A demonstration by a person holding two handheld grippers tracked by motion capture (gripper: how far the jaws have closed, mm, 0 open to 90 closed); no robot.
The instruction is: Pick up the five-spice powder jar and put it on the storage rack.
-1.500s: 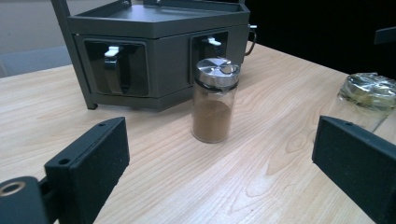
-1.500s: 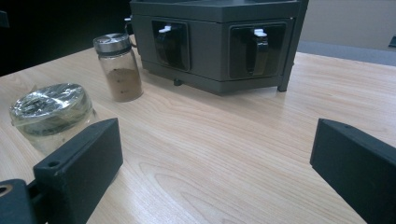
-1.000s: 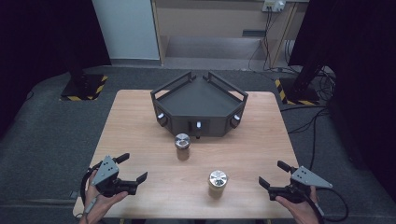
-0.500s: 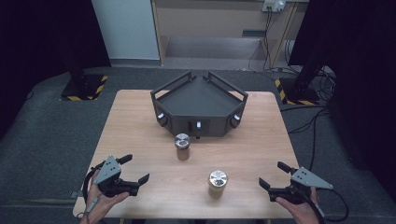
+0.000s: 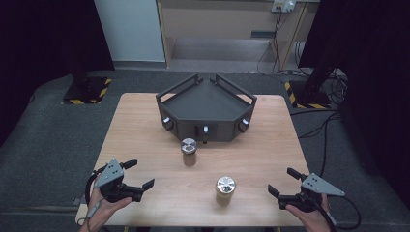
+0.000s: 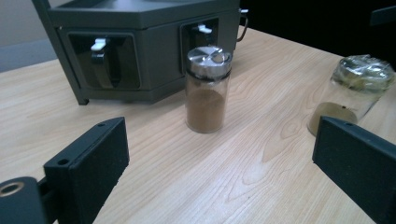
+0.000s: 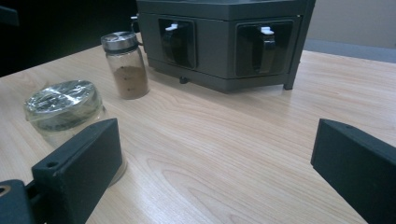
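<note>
The left gripper (image 5: pixel 140 175) hung with its black jaws spread wide over the near left corner of the pale wooden tabletop (image 5: pixel 140 130), and the right gripper (image 5: pixel 284 182) gaped the same at the near right corner. Between them, near the front edge, stood a squat glass jar with a shiny metal lid (image 5: pixel 225 190). A taller glass jar of brown powder (image 5: pixel 188 152) stood mid-table, just before the dark grey angular rack (image 5: pixel 205 105) toward the far edge.

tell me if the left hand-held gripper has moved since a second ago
No. In the high view the left hand-held gripper hovers in the same spot over the near left corner of the table, as far from the brown-powder jar as before.
</note>
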